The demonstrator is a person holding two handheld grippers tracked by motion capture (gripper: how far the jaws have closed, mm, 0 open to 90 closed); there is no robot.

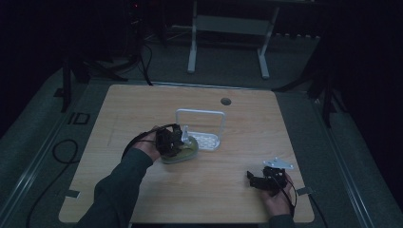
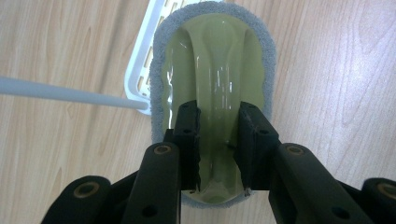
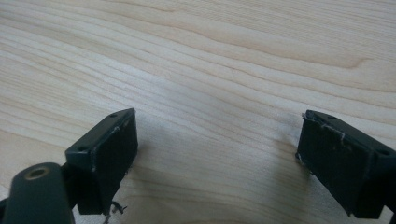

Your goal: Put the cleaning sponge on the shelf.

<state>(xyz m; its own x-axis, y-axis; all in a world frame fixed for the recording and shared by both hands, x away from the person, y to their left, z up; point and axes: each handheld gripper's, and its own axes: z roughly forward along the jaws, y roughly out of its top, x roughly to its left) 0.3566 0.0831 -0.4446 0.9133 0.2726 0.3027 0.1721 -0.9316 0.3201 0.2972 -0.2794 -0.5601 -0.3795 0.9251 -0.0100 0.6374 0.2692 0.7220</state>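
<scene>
A green scrubber with a grey pad rim [image 2: 212, 70] is being gripped by the left gripper [image 2: 219, 144]; its two black jaws are being pressed against the raised ridge that runs down the middle of the scrubber's glossy back. In the high view the scrubber [image 1: 183, 151] is being held near the middle of the table [image 1: 119, 114], slightly toward the left edge, with the left gripper [image 1: 177, 141] lying over it and a sleeved forearm coming in from the near edge. Whether the scrubber is resting on the wood or is being held just above it cannot be told.

A white rack with a tall wire handle [image 1: 202, 128] is standing just beyond the scrubber, toward the far edge; its perforated base [image 2: 142, 70] is being partly covered by the scrubber's far end, and a thin white rod [image 2: 70, 92] is being seen running across the wood beside it.

The right gripper [image 1: 259, 179] is being held low over the table close to the near right corner, well apart from the scrubber. Its jaws are being kept wide apart, with nothing but bare wood [image 3: 210, 70] between them.
</scene>
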